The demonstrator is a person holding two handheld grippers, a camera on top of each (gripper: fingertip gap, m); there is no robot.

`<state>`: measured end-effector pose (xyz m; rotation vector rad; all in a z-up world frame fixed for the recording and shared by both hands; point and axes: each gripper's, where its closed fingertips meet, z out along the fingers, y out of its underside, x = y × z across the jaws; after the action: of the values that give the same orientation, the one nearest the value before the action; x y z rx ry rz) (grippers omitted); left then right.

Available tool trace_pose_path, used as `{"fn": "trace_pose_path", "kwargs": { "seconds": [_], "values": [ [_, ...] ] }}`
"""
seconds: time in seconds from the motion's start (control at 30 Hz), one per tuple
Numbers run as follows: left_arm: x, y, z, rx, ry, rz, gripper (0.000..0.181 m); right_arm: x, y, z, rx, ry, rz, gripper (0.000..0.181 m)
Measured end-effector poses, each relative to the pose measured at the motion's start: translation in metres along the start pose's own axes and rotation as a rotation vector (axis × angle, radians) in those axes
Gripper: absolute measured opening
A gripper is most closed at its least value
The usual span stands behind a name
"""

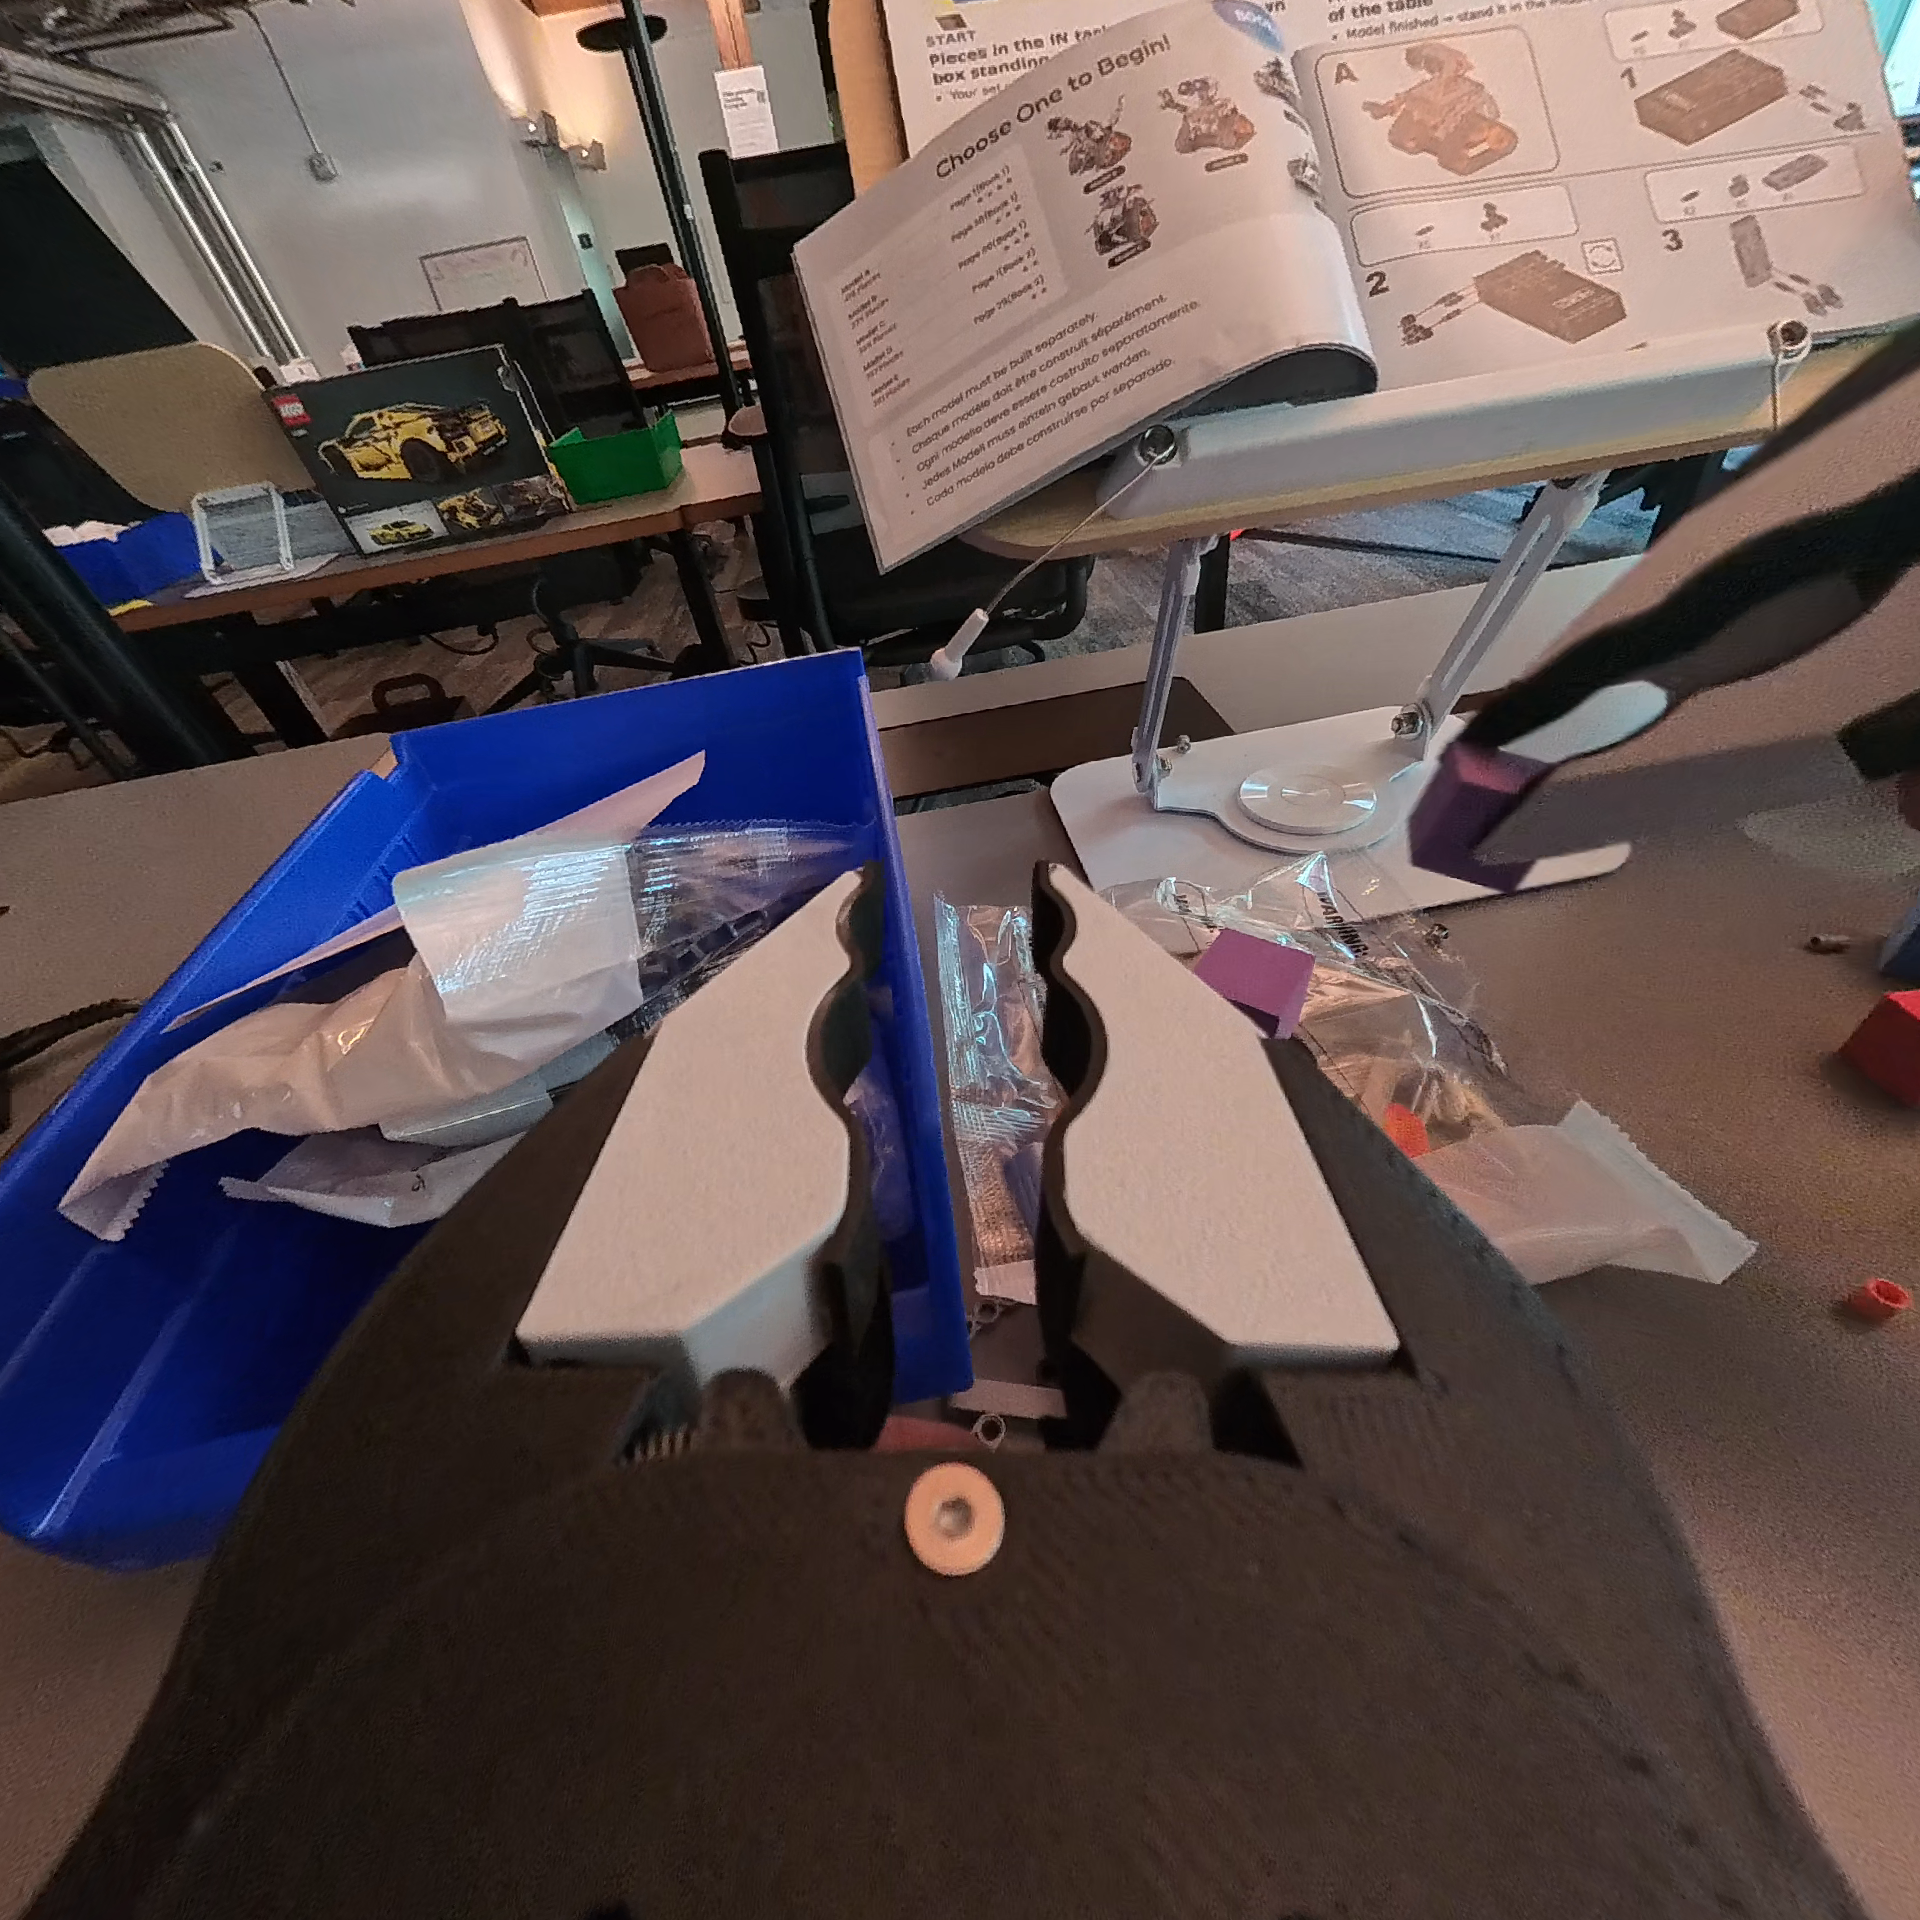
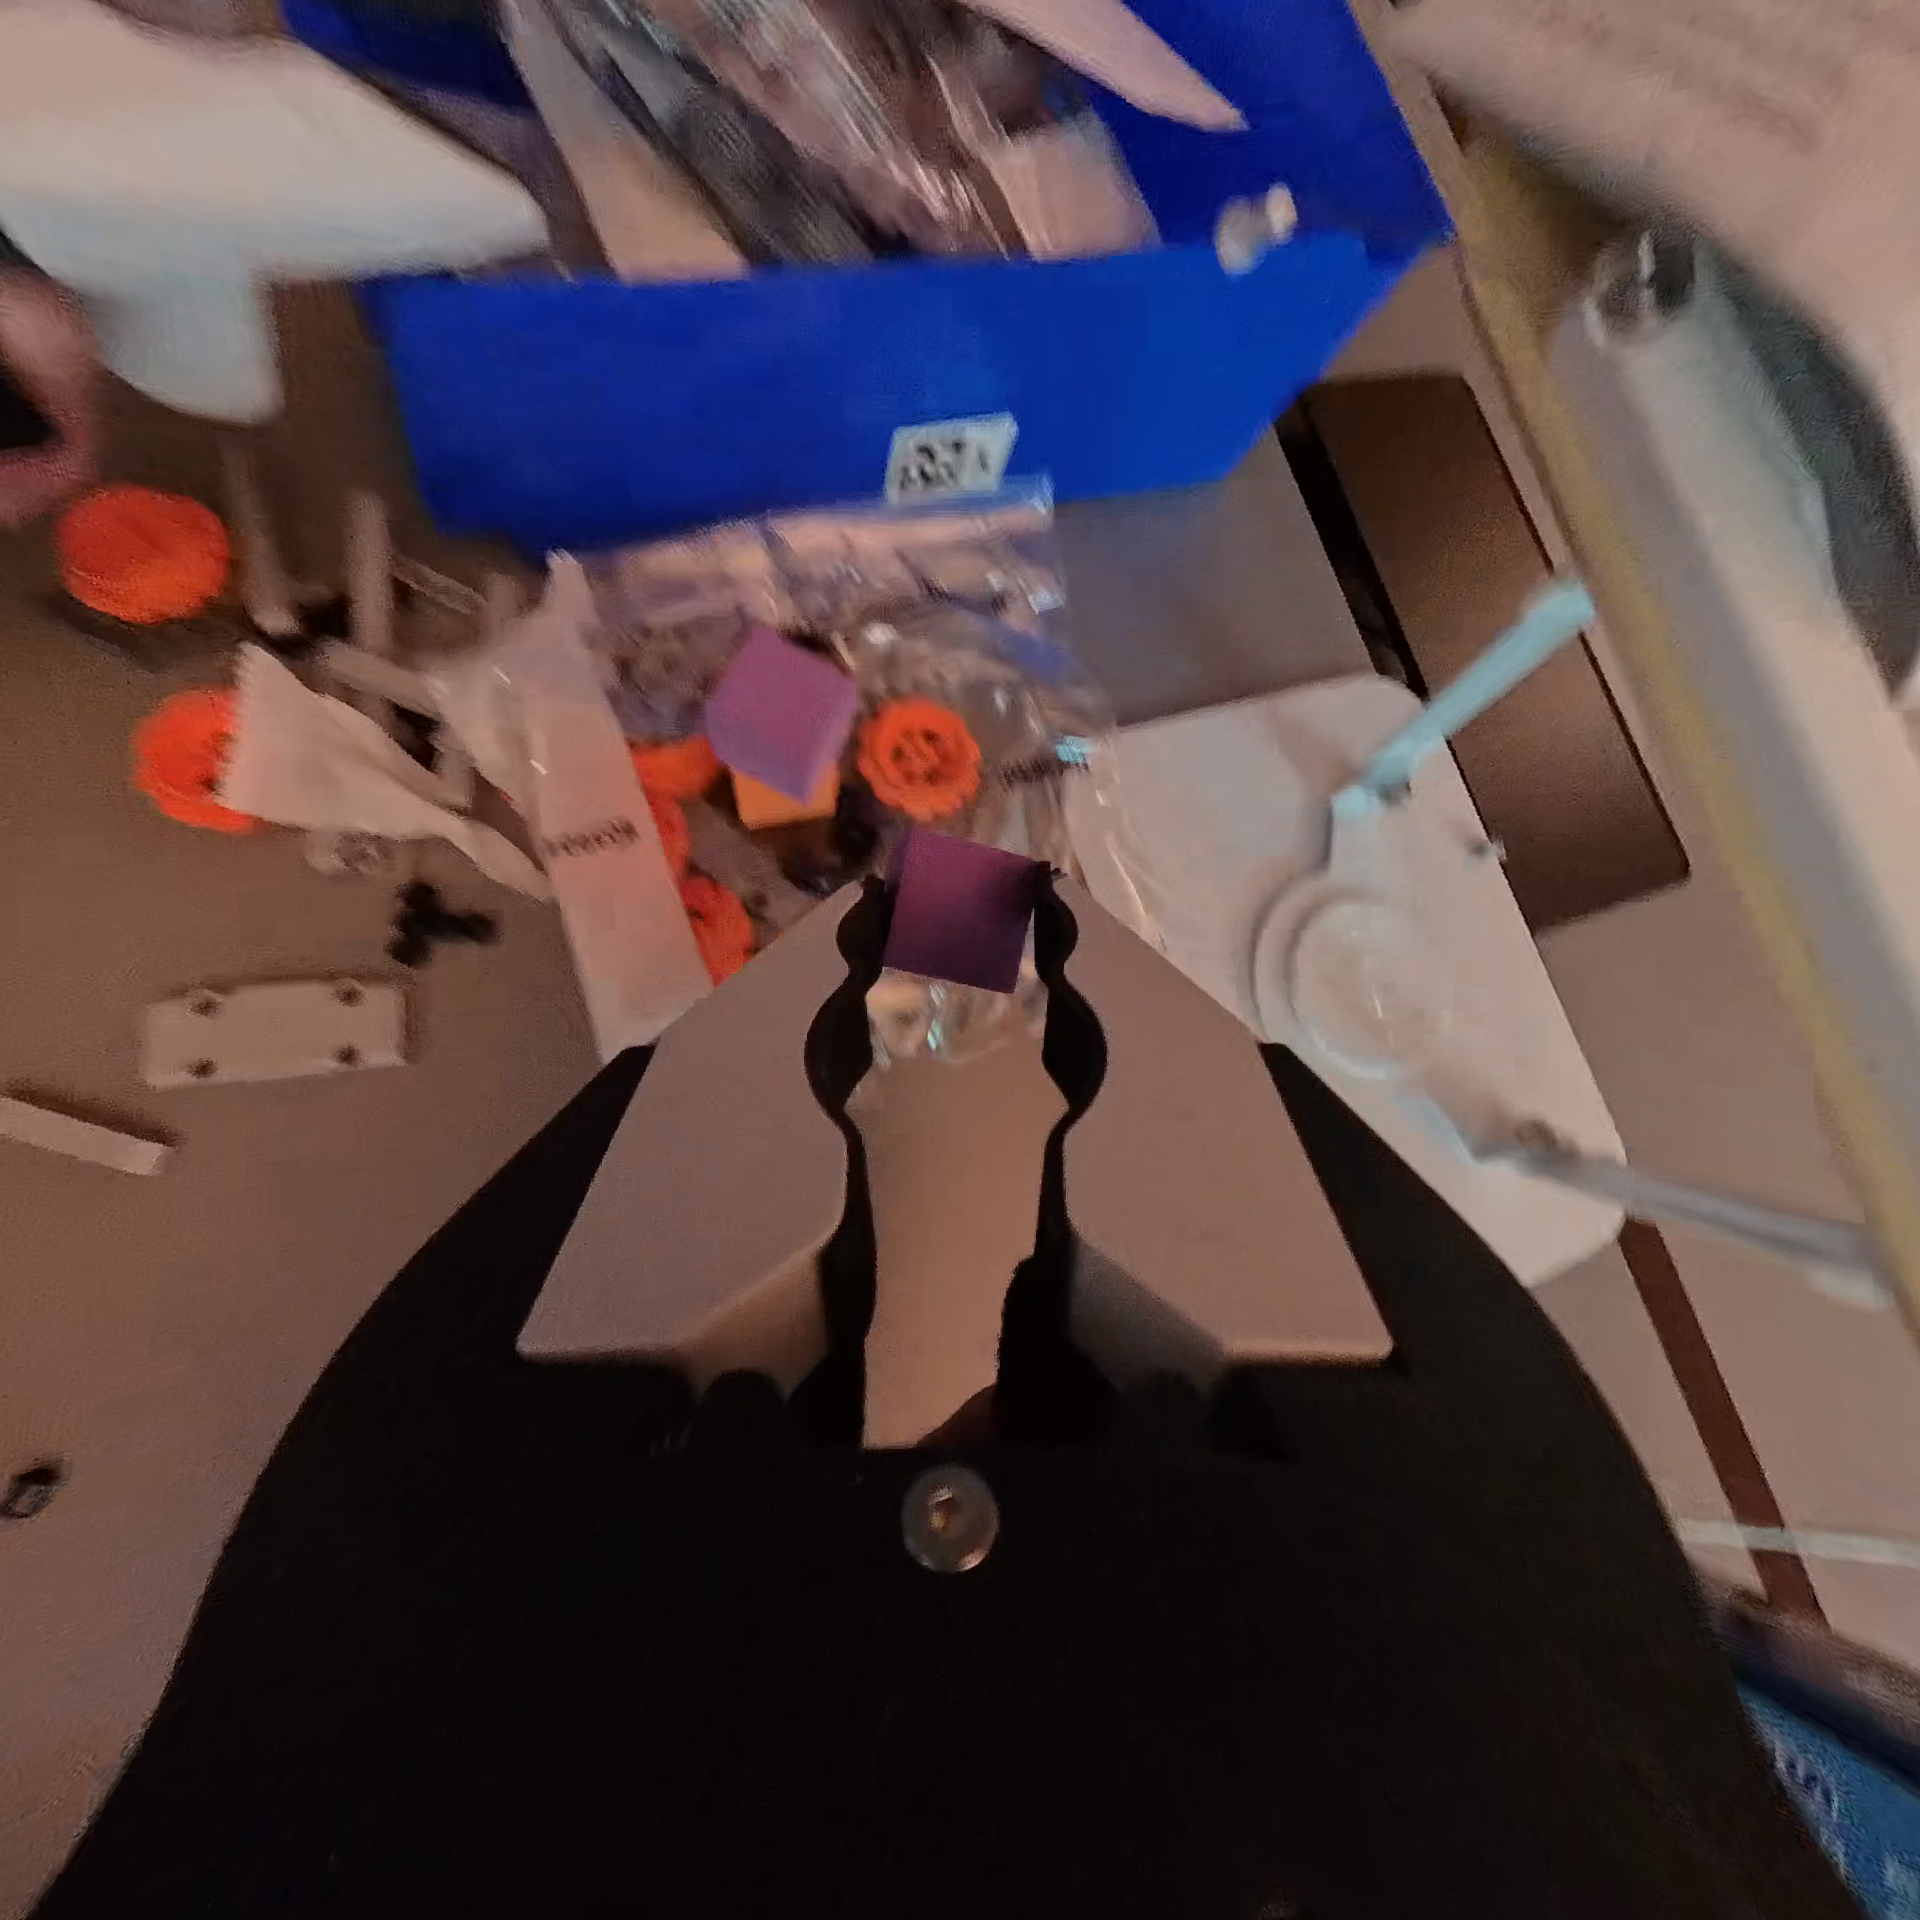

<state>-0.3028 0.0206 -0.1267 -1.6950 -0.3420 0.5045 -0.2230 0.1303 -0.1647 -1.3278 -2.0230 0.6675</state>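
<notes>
My right gripper point(image 2: 956, 894) is shut on a purple cube point(image 2: 956, 914) at its fingertips, held above a heap of clear plastic bags point(image 2: 914, 623). In the left wrist view it comes in from the right with the purple cube point(image 1: 1470, 816) over the white stand base point(image 1: 1299, 800). A second purple cube point(image 2: 779, 712) lies on the bags, also seen in the left wrist view point(image 1: 1252, 977). My left gripper point(image 1: 956, 894) is open and empty, its jaws astride the right wall of the blue bin point(image 1: 790, 727).
The blue bin point(image 2: 831, 374) holds white and clear bags point(image 1: 416, 997). Orange wheels point(image 2: 920, 753), small black parts and white plates point(image 2: 275, 1029) lie on the table. An open instruction booklet point(image 1: 1299, 239) rests on a white stand. A red block point(image 1: 1886, 1044) lies at right.
</notes>
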Motion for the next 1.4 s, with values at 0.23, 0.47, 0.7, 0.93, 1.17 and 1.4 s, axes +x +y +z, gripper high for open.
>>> {"fn": "trace_pose_path", "kwargs": {
  "seconds": [0.23,0.47,0.7,0.93,1.17,1.4],
  "values": [
    [-0.009,0.003,-0.001,0.000,-0.010,-0.036,0.027,-0.033,-0.048,0.018,0.003,-0.123,-0.071,0.027],
    [-0.004,0.002,0.001,-0.003,0.003,-0.030,0.027,-0.042,-0.041,0.036,-0.068,-0.157,-0.080,0.027],
    [-0.004,0.003,0.001,-0.004,0.003,-0.034,0.027,-0.040,-0.039,0.042,-0.077,-0.149,-0.067,0.027],
    [-0.003,0.003,0.002,-0.005,0.003,-0.031,0.027,-0.035,-0.041,0.041,-0.064,-0.144,-0.052,0.027],
    [-0.003,0.004,0.003,-0.009,0.003,-0.031,0.027,-0.043,-0.038,0.046,-0.060,-0.204,-0.013,0.029],
    [-0.004,0.004,0.003,-0.010,0.001,-0.031,0.027,-0.036,-0.042,0.036,-0.041,-0.174,-0.012,0.046]
  ]
}}
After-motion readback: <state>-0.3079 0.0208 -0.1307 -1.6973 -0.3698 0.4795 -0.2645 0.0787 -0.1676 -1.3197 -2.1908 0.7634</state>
